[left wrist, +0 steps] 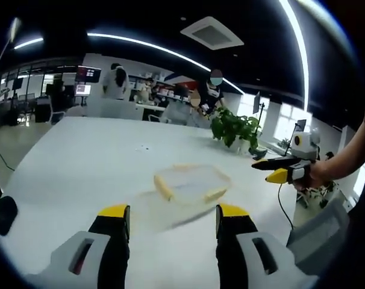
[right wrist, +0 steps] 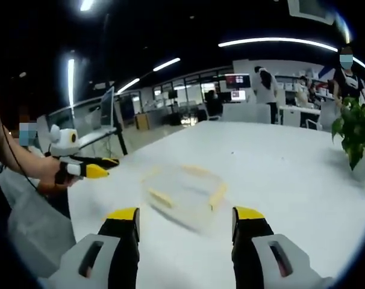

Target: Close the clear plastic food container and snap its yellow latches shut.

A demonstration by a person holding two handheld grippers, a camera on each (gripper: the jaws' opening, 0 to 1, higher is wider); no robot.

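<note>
Looks like a big open office. Long white table [left wrist: 80, 162] in the middle, with rows of desks and bright computer screens [right wrist: 237, 80] far behind. Long white strip lights [left wrist: 158, 51] on a dark ceiling. People standing [left wrist: 116, 81] near the desks. Leafy green plant in a pot [left wrist: 235, 129] by the windows.

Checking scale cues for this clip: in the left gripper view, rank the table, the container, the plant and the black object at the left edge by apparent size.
1. Table
2. Container
3. Plant, close to the container; it stands farther off, so unsure
4. Black object
</note>
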